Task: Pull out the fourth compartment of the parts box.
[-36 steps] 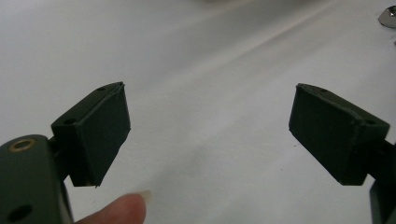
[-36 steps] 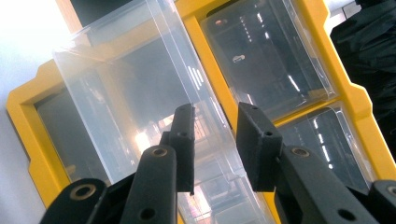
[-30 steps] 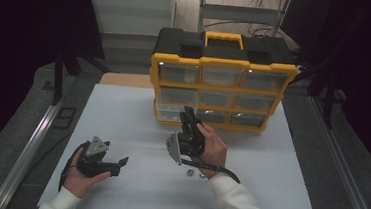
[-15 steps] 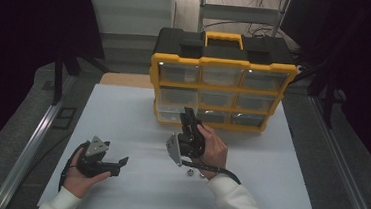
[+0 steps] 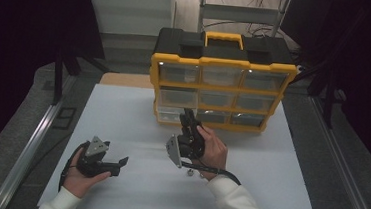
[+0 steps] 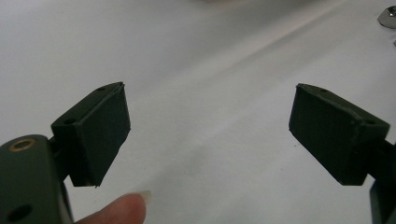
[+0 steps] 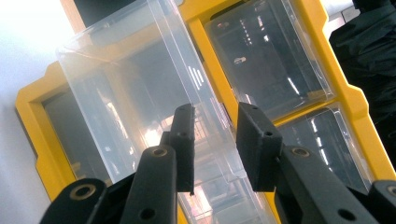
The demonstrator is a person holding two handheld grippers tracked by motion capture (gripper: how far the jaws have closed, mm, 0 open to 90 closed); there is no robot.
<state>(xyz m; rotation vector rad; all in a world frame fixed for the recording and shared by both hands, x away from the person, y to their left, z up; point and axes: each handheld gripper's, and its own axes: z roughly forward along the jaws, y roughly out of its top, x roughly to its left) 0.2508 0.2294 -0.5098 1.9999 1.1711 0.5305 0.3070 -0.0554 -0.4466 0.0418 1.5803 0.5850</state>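
Observation:
A yellow and black organizer [image 5: 222,62] with clear drawers stands at the back of the white mat. My right gripper [image 5: 188,116] reaches to its bottom row, left of centre. In the right gripper view the jaws [image 7: 215,135] are closed on the front lip of a clear drawer [image 7: 140,70], which is pulled partway out of the yellow frame [image 7: 32,107] and sits tilted. My left gripper [image 5: 123,161] rests low over the mat at the front left. Its jaws stand wide apart [image 6: 210,126] with nothing between them.
Small metal parts [image 5: 189,173] lie on the white mat [image 5: 122,114] just in front of the right hand; one shows at the top right [image 6: 387,16] of the left gripper view. Metal rails run along both sides of the table. A fingertip [image 6: 121,210] shows beside the left jaw.

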